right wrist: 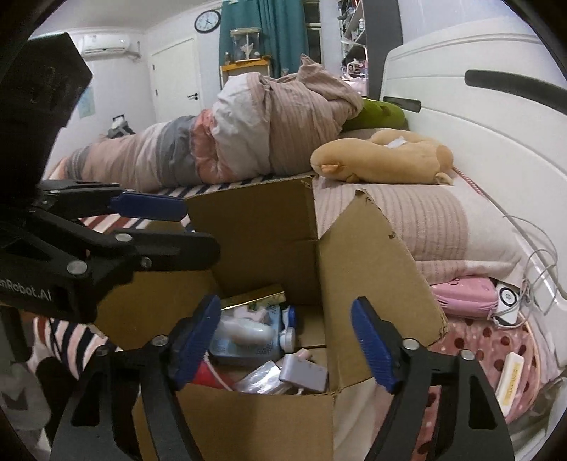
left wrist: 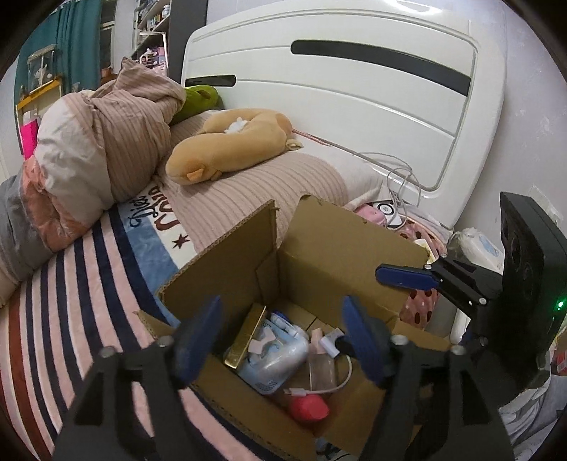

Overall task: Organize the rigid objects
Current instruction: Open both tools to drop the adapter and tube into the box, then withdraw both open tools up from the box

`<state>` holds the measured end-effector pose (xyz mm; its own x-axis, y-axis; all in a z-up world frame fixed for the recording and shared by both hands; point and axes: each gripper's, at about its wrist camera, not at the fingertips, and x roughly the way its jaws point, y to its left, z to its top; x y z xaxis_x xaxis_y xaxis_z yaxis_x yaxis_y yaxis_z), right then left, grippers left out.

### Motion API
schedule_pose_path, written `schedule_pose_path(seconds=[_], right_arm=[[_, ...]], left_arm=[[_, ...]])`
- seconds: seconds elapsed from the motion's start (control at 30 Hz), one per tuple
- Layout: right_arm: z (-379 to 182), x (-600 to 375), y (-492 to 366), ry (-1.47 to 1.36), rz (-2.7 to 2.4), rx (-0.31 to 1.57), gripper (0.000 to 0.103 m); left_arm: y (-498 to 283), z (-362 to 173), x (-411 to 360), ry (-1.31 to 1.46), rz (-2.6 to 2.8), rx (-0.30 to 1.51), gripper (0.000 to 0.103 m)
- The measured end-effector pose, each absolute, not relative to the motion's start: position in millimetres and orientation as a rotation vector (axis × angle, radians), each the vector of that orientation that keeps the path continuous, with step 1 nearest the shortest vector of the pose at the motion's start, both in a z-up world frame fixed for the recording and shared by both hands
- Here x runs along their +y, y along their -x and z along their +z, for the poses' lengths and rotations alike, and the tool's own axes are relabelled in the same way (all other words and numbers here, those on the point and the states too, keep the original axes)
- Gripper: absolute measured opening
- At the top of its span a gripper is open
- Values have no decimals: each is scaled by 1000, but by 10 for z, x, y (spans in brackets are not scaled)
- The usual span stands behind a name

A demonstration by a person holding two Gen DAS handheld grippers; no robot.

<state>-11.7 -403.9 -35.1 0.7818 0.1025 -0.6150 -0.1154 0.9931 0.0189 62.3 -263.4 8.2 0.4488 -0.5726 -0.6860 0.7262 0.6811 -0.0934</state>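
Rolled quilt (left wrist: 95,142) heaped on the striped bedspread (left wrist: 71,283), tan plush toy (left wrist: 226,142) lying beside it, green plush (left wrist: 198,101) behind, white headboard (left wrist: 354,106), wall clock (right wrist: 207,21), teal curtain (right wrist: 280,35).

Dim, even indoor light; strong fisheye bending and dark corners throughout.

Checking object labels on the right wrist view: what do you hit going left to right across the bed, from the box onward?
Open brown cardboard box → flat pink zip case → small round white-and-black gadget → loose white cable against the white headboard.
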Motion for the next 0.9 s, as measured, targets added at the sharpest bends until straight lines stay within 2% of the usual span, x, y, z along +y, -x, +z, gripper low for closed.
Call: schedule_pose_path(seconds=[0.13,0.23,0.3,0.47,0.53,0.9], right_arm=[[-329,-4003,135,36,133,647,85],[-300,-3972,158,31,159,623,93],[-272,-3952,179,21,175,599,97],[-216,-3867,190,12,189,567,98],[-199,-3801,190,19,176,559,103],[-124,-3442,148,70,194,538,103]], left_arm=[[-592,108,-2513,-196,-758,723,87],[-563,147,-2362,-141,-700,685,102],[-510,185,-2209,-103,-670,652,102],[-369,203,-1942,-82,-575,639,102],[-315,201,-1839,-80,-525,627,102],[-103,197,-1287,-30,-236,553,102]])
